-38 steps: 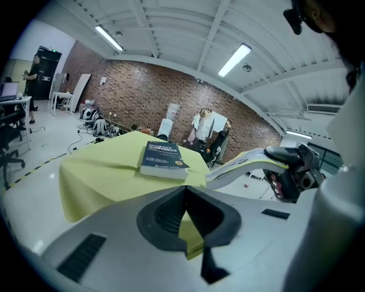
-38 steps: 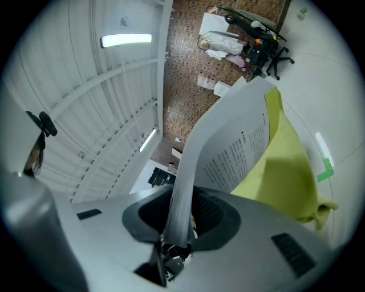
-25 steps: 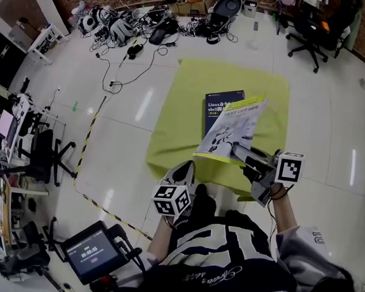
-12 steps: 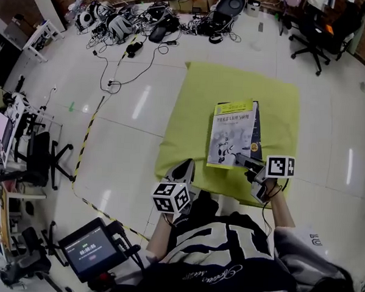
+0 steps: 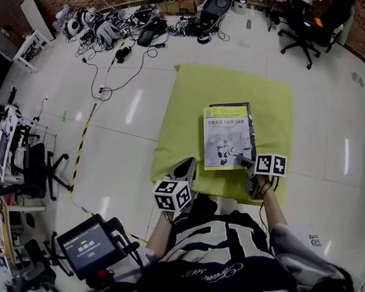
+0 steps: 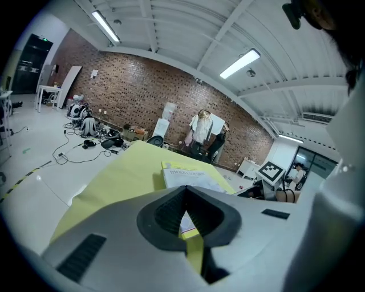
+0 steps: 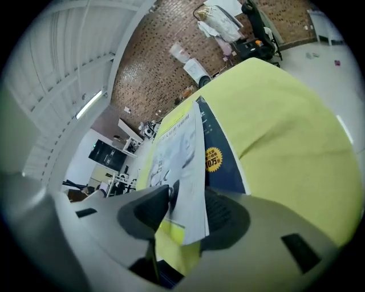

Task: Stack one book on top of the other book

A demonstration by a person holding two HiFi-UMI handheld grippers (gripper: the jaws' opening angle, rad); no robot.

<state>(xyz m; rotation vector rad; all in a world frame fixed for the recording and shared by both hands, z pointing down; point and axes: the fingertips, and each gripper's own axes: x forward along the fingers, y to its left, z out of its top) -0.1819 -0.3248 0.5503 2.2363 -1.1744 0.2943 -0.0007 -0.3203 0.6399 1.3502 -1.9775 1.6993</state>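
The pale book (image 5: 226,144) lies on the dark blue book (image 7: 219,154), right of centre on the green cloth (image 5: 187,106), with bare cloth to its left. The right gripper (image 5: 245,163) has jaws opening around the pale book's near edge. The left gripper (image 5: 184,170) has jaws pressed together, empty, by the cloth's near edge.

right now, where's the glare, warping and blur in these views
Head view: pale glare streaks on the glossy floor, and fisheye bends the room's edges. Left gripper view: strip lights blown out, corners black. Right gripper view: strong warp, the top book soft up close.
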